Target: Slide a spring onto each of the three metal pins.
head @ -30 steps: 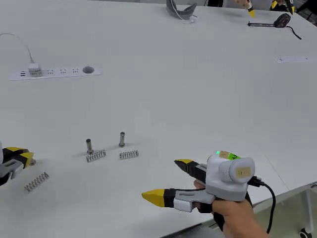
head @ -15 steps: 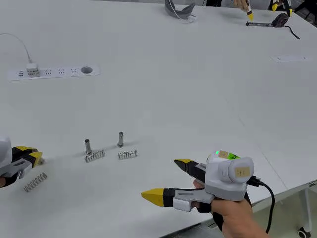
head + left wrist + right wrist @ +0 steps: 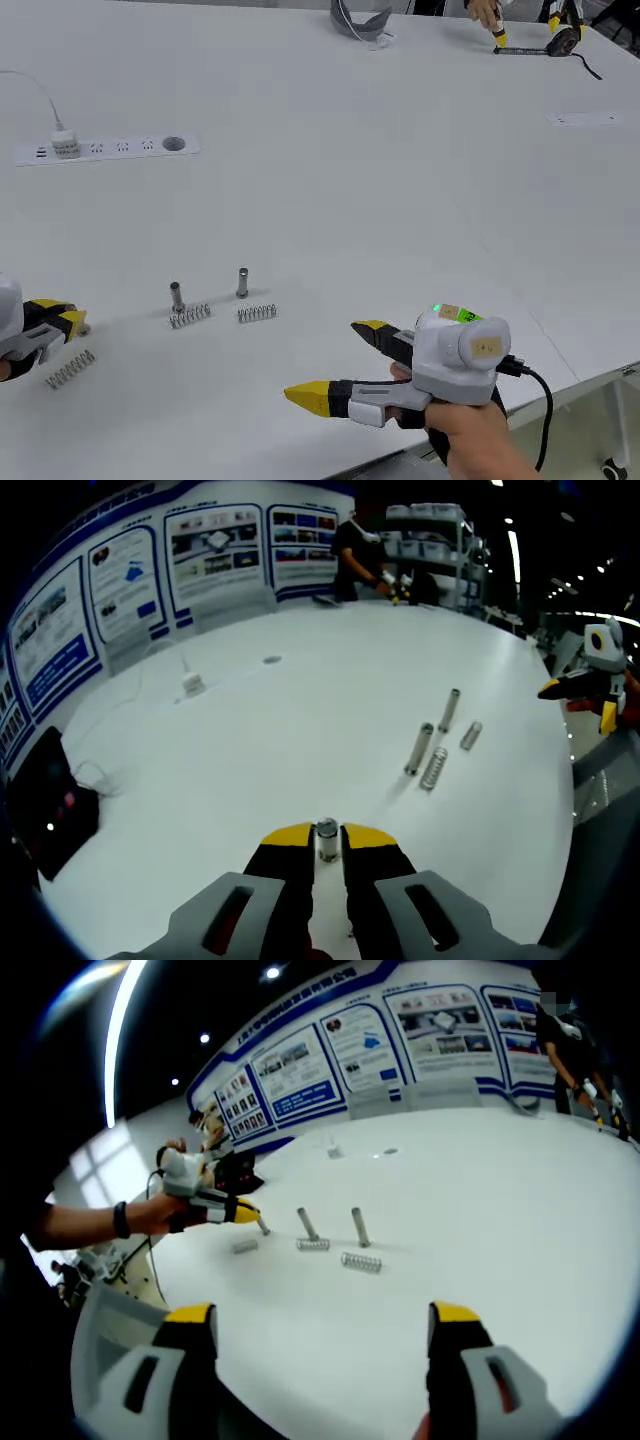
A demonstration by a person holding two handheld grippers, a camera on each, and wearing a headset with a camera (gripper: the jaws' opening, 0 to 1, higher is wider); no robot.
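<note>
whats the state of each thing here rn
left gripper: shut on metal pin
right gripper: open, empty
other two pins: upright, bare
three springs: lying flat, none on a pin
power strip: one adapter plugged in

There are three metal pins [image 3: 242, 282] and three springs [image 3: 257, 313]. There is one power strip [image 3: 110, 148].

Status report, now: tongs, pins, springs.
Left tongs shut on one pin. Right tongs open, empty. Two pins upright on table; three springs loose, none fitted. No obstruction.
</note>
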